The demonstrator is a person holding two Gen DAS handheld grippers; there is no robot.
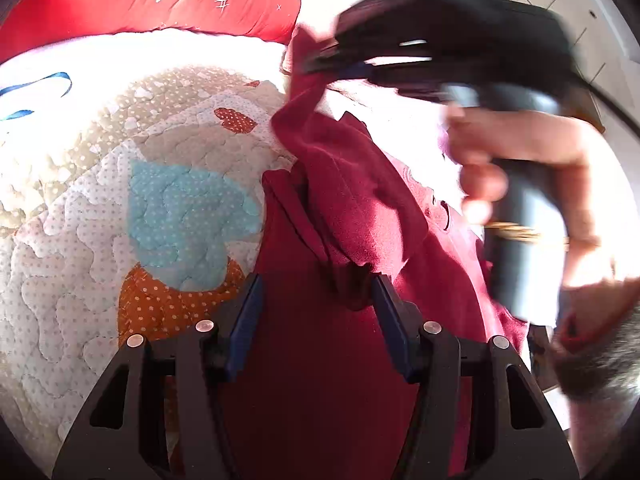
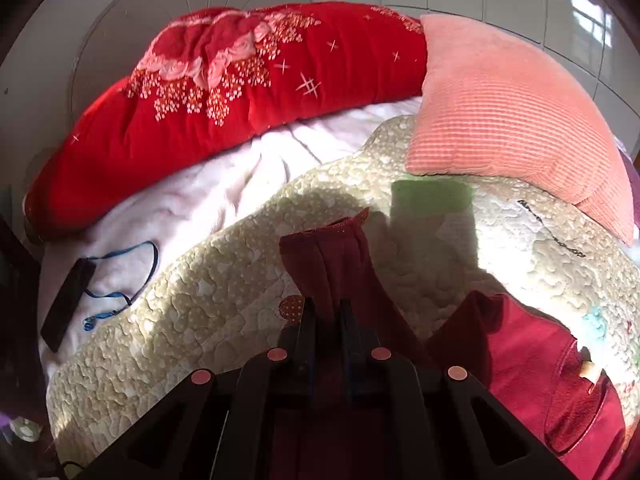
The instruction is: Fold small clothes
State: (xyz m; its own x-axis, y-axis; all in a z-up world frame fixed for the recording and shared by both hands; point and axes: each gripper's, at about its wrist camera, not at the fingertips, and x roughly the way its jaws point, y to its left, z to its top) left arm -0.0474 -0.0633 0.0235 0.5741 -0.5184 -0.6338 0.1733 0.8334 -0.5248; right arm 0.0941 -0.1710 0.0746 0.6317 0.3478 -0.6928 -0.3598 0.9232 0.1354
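We pinched the maroon garment's sleeve in our right gripper to fold it; our left gripper gaped half-wide over cloth on the bed.

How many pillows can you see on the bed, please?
2: a long red pillow along the head of the bed, and a pink ribbed pillow beside its right end. Others may be out of view.
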